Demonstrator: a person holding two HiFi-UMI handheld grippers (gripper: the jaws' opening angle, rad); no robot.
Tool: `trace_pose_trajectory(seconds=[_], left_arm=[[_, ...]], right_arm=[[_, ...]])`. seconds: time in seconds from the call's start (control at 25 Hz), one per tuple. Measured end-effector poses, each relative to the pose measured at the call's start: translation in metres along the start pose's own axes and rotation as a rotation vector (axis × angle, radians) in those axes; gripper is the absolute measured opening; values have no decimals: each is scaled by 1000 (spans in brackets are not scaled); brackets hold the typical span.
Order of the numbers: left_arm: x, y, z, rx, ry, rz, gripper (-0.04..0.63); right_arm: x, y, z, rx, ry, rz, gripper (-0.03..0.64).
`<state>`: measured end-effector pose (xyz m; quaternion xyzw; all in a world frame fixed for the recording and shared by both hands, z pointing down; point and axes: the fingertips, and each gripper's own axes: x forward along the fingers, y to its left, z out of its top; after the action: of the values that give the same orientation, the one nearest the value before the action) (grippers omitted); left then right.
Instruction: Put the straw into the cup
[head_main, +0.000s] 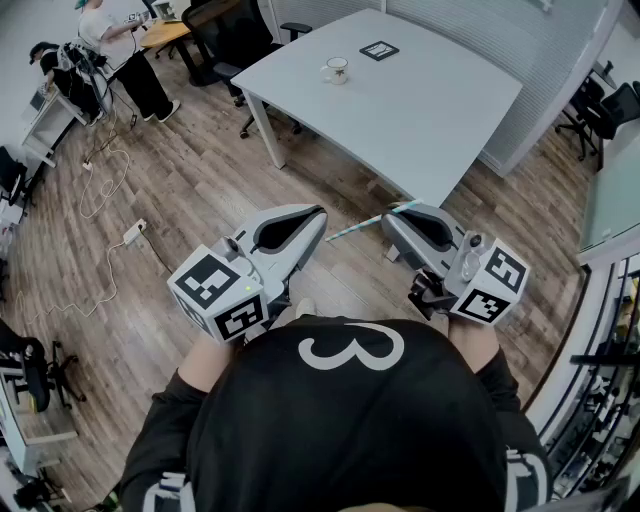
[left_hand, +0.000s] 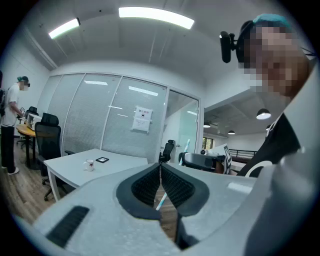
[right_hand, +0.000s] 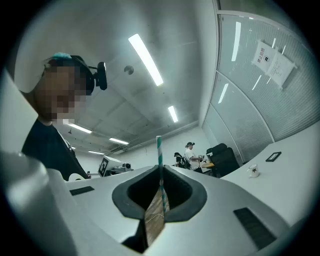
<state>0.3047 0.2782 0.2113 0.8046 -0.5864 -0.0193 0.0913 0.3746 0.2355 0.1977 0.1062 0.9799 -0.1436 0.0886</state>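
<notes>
My right gripper (head_main: 388, 222) is clamped on the green-striped paper straw (head_main: 355, 228) at frame centre; my left gripper (head_main: 320, 214) has its jaws pressed together, empty. The mug (head_main: 335, 69) sits upper centre on the white table (head_main: 430, 110)

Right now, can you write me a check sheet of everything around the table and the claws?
Surface: white table, ahead of both claws.
Job's things: cup on the table; striped straw in the right claw.
Clutter: small black square near the cup.
Claws: left claw shut, empty; right claw shut on the straw.
Cables: white cable and plug strip on the floor.
Surroundings: office chairs, a person at a far desk.
</notes>
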Motion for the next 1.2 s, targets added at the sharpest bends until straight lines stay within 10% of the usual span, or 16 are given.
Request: trace_pose_trajectory(seconds=[0.6, 1.2], left_arm=[[3, 12, -3, 10, -18, -27, 23], [23, 124, 2, -61, 1, -53, 23]], right_arm=[[8, -10, -1, -6, -10, -16, 31], [88, -88, -11, 37, 16, -81, 31]])
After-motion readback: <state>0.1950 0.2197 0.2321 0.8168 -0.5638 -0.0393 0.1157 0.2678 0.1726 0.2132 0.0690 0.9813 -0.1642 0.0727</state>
